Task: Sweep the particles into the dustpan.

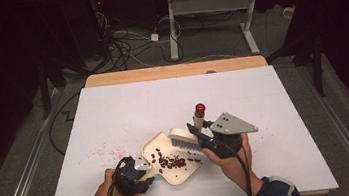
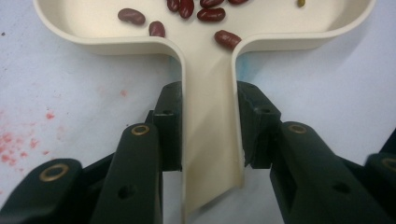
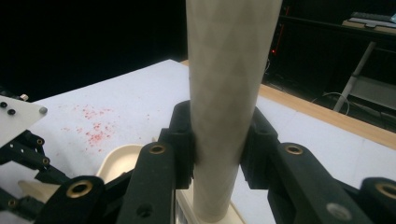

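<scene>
A cream dustpan lies on the white table with several dark red beans in it. My left gripper is shut on the dustpan's handle, and the pads press both of its sides. Beans lie near the handle's mouth. My right gripper is shut on the pale handle of a brush, gripping it low down. The white bristles rest at the pan's far edge. The handle's red tip points away from me.
Red stains speckle the table left of the pan and show as red stains in the right gripper view. A wooden strip borders the far edge. Beyond it are cables on the floor and a desk frame.
</scene>
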`<control>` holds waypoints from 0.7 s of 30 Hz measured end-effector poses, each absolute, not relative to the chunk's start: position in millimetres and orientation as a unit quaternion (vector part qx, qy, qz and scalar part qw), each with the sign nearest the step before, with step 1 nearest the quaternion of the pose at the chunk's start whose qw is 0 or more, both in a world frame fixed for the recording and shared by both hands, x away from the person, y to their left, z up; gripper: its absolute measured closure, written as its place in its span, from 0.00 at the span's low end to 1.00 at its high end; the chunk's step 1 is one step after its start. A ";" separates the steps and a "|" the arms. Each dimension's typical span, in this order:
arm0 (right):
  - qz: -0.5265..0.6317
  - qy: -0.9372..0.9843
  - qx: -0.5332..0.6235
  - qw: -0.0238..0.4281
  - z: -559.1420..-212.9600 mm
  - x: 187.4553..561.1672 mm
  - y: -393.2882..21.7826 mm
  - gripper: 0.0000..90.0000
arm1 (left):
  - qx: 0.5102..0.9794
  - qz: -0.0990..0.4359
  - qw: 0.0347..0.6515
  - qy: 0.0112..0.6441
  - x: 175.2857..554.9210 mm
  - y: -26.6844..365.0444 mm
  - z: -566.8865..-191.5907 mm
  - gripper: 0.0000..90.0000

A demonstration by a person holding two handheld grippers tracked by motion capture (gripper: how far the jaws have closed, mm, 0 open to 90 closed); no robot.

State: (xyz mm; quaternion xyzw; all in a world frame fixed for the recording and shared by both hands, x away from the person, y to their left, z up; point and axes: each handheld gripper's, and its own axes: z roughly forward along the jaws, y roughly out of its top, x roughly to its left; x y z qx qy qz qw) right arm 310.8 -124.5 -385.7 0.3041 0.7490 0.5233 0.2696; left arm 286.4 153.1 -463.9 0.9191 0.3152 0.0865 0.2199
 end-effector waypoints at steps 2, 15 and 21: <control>0.527 0.749 0.301 0.266 -380.8 310.8 -136.6 0.78 | 0.919 0.085 0.220 0.316 285.8 156.2 -463.4 0.71; 0.524 0.768 0.295 0.220 -373.6 291.5 -204.2 0.78 | 0.920 0.081 0.216 0.316 284.1 165.5 -465.1 0.71; 0.495 0.802 0.268 0.200 -381.6 283.4 -210.1 0.78 | 0.921 0.082 0.216 0.315 284.5 165.1 -464.8 0.71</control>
